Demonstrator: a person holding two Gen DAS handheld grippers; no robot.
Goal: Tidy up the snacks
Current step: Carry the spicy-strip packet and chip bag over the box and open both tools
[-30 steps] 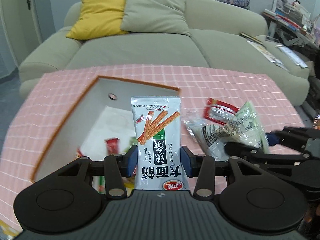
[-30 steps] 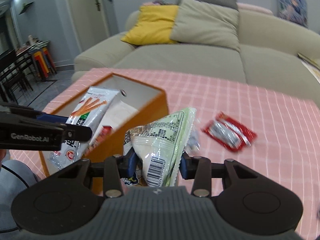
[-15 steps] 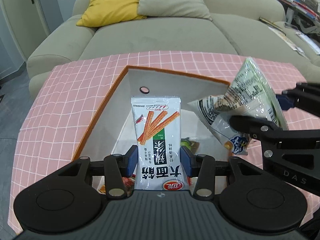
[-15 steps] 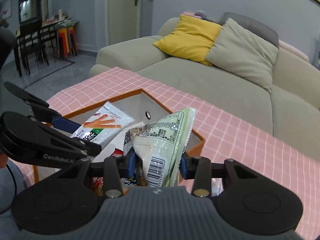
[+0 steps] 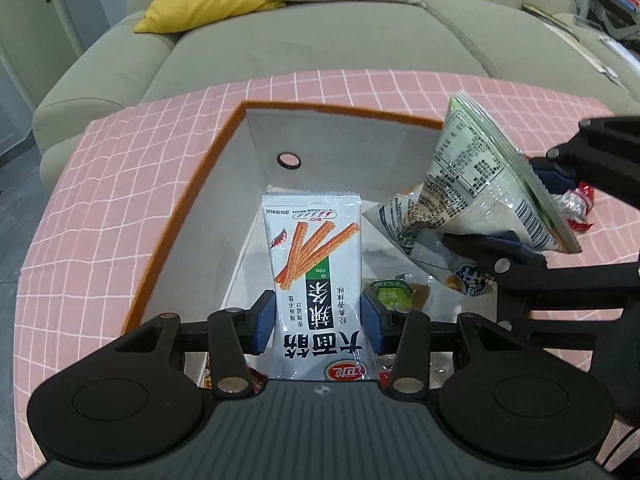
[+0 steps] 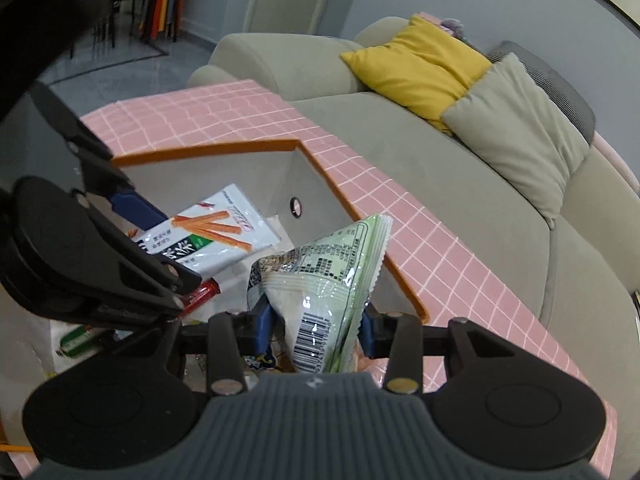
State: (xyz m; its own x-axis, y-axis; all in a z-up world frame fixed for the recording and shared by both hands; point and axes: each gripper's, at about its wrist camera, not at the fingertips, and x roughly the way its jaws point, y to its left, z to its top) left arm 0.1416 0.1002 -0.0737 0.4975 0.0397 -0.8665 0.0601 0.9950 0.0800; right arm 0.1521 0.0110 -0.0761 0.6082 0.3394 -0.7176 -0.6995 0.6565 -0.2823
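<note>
Left wrist view: your left gripper (image 5: 318, 326) clamps the white snack packet (image 5: 316, 276) upright over the open box (image 5: 192, 200), ready to drop in. Right wrist view: your right gripper (image 6: 316, 330) pinches the green bag (image 6: 324, 292) by its lower end, tilted above the same box (image 6: 320, 168), beside the packet (image 6: 212, 240).

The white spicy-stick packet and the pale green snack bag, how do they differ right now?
The white spicy-stick packet is flat, with orange sticks pictured on its front; the pale green snack bag is puffy and crumpled, showing its barcode. The left gripper clamps the packet, the right gripper the bag. Both hang over the orange-rimmed box.
</note>
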